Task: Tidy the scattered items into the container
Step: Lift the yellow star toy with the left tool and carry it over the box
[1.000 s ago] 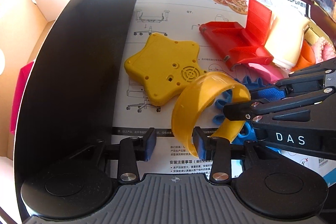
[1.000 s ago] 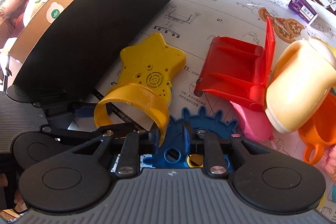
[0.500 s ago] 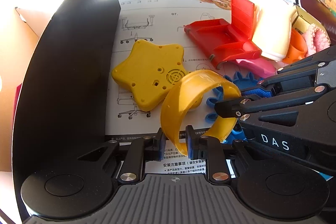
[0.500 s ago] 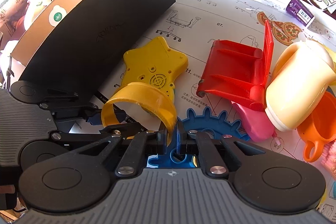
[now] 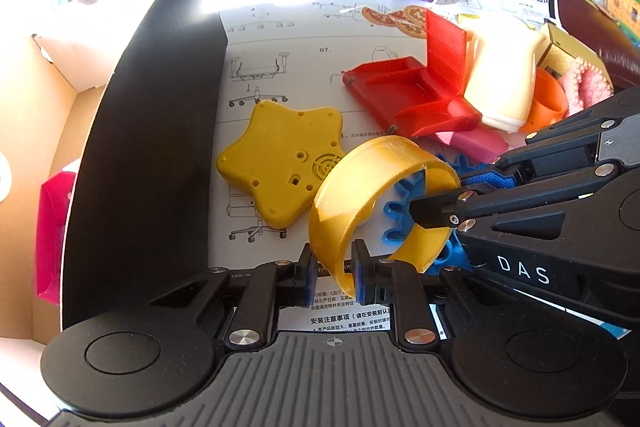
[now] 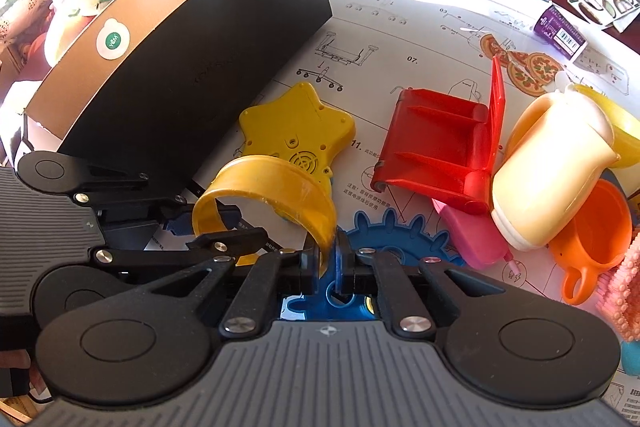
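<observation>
Yellow ring [image 5: 372, 195] between both tools' pads

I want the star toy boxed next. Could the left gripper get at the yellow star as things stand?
Probably not yet. The left gripper is shut on the yellow ring, as is the right gripper. The yellow star lies uncovered just ahead, beside the box.
</observation>
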`<move>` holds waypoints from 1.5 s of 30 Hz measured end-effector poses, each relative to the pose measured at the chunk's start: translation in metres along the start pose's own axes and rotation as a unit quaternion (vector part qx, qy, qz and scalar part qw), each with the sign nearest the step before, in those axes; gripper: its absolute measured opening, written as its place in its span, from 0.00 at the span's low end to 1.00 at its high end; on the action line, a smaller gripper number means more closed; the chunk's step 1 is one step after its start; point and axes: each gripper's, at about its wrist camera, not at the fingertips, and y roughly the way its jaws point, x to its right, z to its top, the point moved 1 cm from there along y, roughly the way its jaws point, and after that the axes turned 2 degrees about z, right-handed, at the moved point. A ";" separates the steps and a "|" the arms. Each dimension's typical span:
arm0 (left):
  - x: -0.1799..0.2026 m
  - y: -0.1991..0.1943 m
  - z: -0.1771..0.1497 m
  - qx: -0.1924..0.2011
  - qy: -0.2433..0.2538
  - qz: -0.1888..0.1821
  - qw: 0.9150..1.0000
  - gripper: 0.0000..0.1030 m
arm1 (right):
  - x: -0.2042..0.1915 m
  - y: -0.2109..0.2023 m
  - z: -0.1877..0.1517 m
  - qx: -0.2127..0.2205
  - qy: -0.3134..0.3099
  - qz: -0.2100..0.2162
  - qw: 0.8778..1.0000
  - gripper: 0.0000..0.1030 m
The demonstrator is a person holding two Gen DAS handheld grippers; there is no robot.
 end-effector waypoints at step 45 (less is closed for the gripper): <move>-0.161 -0.109 0.007 0.072 -0.145 0.074 0.984 0.12 | -0.144 -0.021 0.101 0.069 -0.146 0.040 0.986 0.08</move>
